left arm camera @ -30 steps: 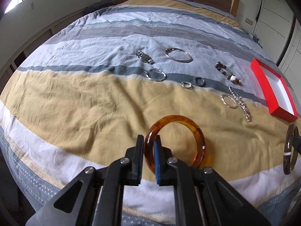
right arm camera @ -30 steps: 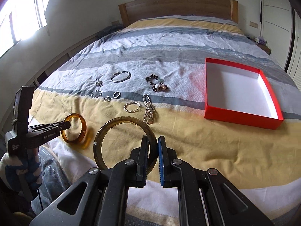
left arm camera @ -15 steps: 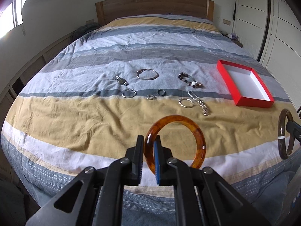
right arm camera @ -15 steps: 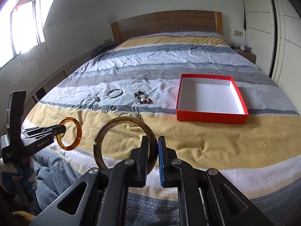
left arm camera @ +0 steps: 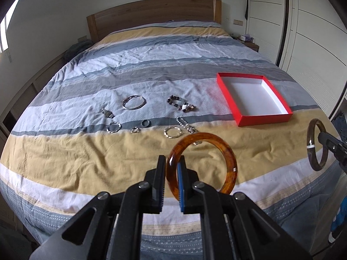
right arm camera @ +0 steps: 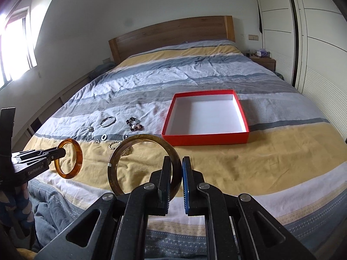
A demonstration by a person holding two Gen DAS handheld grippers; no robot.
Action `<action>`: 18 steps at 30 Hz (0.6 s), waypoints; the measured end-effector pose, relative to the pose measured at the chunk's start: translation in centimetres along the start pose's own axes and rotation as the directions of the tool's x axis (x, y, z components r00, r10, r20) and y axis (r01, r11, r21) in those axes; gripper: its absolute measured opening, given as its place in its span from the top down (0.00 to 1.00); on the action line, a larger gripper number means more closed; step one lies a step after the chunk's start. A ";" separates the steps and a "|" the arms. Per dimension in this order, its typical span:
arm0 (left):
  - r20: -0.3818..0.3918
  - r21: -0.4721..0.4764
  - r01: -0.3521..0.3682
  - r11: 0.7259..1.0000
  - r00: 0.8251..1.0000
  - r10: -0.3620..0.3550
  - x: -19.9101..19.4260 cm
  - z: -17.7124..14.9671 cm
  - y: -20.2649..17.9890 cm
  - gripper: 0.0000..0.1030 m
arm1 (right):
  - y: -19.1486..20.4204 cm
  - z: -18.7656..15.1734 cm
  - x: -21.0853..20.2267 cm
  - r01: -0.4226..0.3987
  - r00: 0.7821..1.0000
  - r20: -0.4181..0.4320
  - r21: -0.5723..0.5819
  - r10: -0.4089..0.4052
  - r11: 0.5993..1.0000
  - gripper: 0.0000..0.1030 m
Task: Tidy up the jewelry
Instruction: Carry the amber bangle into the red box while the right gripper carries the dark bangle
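Note:
My left gripper is shut on an amber bangle and holds it in the air above the bed's near edge; it also shows in the right wrist view. My right gripper is shut on a dark brown bangle, also lifted; it shows at the right in the left wrist view. An empty red box with a white inside lies on the bed at the right. Several small silver rings, bracelets and a beaded bracelet lie left of the box.
The bed has a striped yellow, grey and white cover and a wooden headboard. White wardrobe doors stand on the right. A window is on the left wall. The person's legs are at the bed's foot.
Both grippers have lifted up and drawn back from the bed with their bangles still held. The view now takes in the whole bed and the box.

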State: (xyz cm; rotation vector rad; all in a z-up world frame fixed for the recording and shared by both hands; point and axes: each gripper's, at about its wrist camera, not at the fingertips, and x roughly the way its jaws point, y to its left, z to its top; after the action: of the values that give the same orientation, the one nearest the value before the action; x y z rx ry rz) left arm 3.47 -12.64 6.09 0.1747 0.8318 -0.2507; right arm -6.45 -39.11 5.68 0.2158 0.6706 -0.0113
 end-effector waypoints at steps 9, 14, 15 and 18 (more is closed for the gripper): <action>0.005 0.038 0.127 0.991 0.992 -0.127 4.9 7.1 -5.9 0.91 | -4.5 4.2 5.2 0.050 0.999 -0.012 0.023 -0.050 0.998 0.90; 0.005 0.072 0.163 0.984 0.987 -0.164 9.0 10.6 -9.5 0.91 | -7.3 6.9 9.0 0.082 0.997 -0.017 0.031 -0.082 0.996 0.90; 0.005 0.079 0.165 0.983 0.986 -0.165 9.8 11.2 -10.2 0.91 | -7.8 7.3 9.8 0.090 0.996 -0.019 0.031 -0.089 0.995 0.90; 0.000 0.100 0.159 0.982 0.987 -0.160 12.4 12.4 -12.0 0.91 | -9.5 8.3 12.2 0.116 0.993 -0.030 0.030 -0.115 0.993 0.90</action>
State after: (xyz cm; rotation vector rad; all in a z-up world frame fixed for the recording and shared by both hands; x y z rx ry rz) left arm 16.85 -29.15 4.35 0.2000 0.8265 -0.4441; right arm 7.43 -49.37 2.64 0.2074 0.7112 -0.1304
